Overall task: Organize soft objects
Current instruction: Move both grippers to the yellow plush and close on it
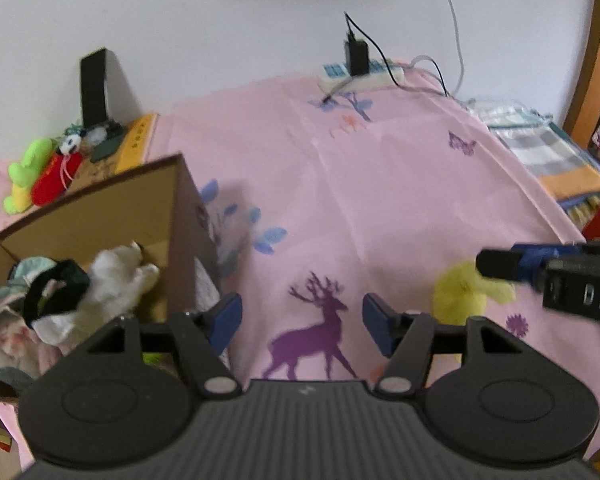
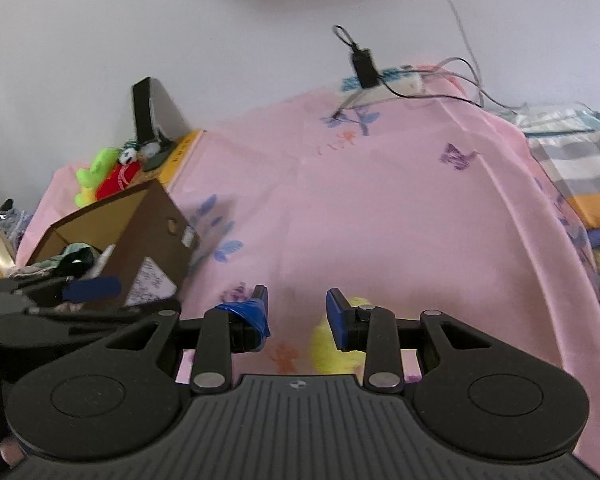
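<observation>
A yellow-green plush toy [image 1: 460, 296] lies on the pink printed sheet [image 1: 380, 184]. In the right wrist view the yellow plush toy [image 2: 324, 348] sits under and just beside the right-hand finger of my right gripper [image 2: 296, 314], whose jaws stand apart with only sheet showing between them. My left gripper [image 1: 300, 322] is open over a purple deer print, with nothing between its pads. To its left stands an open cardboard box [image 1: 100, 192] holding a white plush animal [image 1: 116, 280], a black item and crumpled clothes. The box's far wall [image 2: 148, 216] also shows in the right wrist view.
A green plush toy [image 1: 24, 172] and a red one [image 1: 56, 180] lie behind the box, next to a black stand [image 1: 94, 88] by the wall. A power strip [image 1: 360, 74] with cables sits at the sheet's far edge. Folded blankets [image 1: 556, 156] are stacked on the right.
</observation>
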Demonstrator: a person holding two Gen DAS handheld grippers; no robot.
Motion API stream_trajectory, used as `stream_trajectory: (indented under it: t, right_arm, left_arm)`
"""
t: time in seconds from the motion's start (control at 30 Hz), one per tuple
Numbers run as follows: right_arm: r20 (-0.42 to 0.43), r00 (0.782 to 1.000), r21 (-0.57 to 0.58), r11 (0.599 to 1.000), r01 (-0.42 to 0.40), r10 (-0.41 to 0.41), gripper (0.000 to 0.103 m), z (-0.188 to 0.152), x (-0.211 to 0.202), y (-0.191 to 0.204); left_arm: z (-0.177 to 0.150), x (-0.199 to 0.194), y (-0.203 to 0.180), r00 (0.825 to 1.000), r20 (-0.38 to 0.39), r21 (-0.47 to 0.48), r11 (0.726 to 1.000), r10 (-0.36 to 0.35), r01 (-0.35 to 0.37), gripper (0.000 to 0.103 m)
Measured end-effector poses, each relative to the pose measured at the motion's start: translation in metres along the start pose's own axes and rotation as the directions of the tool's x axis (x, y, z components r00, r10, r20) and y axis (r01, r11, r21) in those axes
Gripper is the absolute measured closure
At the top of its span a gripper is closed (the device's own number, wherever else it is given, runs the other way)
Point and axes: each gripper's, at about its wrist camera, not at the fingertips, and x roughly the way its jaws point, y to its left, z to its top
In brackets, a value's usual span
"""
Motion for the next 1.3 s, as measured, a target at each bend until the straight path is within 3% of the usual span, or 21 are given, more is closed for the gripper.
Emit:
stream_trajectory:
  t: [0.27,0.37,0.77,0.97,1.17,1.3]
  right_arm:
    - [-0.086,0.995,0.052,0.997,0.055,-0.050,0.087,-0.011,0.011,-0.031]
    - [-0.117,0.993,0.102,0.994,0.023,-0.011,0.087,-0.012,0.017,-0.037]
    - [-0.202,0.977,0.238,0.971,-0.020,0.070,0.083,-0.005,0.063,-0.046]
    - [-0.196,0.979,0.187,0.982,-0.015,0.052,0.081,-0.003,0.076,-0.039]
    - [-0.217,0.970,0.262,0.964,-0.049,0.109,0.079,-0.002,0.082,-0.055]
    - [-0.224,0.965,0.270,0.960,-0.074,0.138,0.080,-0.003,0.082,-0.059]
  left_arm:
    - [-0.015,0.025,-0.030,0.990,-0.131,0.025,0.998,-0.057,0.061,0.037]
    - [-0.015,0.035,-0.034,0.983,-0.170,0.029,0.997,-0.068,0.074,0.037]
    - [-0.006,0.059,-0.041,0.974,-0.201,0.078,0.989,-0.107,0.125,0.037]
    - [-0.003,0.073,-0.038,0.968,-0.219,0.057,0.989,-0.120,0.135,0.037]
    - [0.000,0.081,-0.036,0.951,-0.194,0.030,0.967,-0.242,0.252,0.037]
    - [0.003,0.080,-0.046,0.910,-0.173,0.047,0.920,-0.377,0.390,0.036]
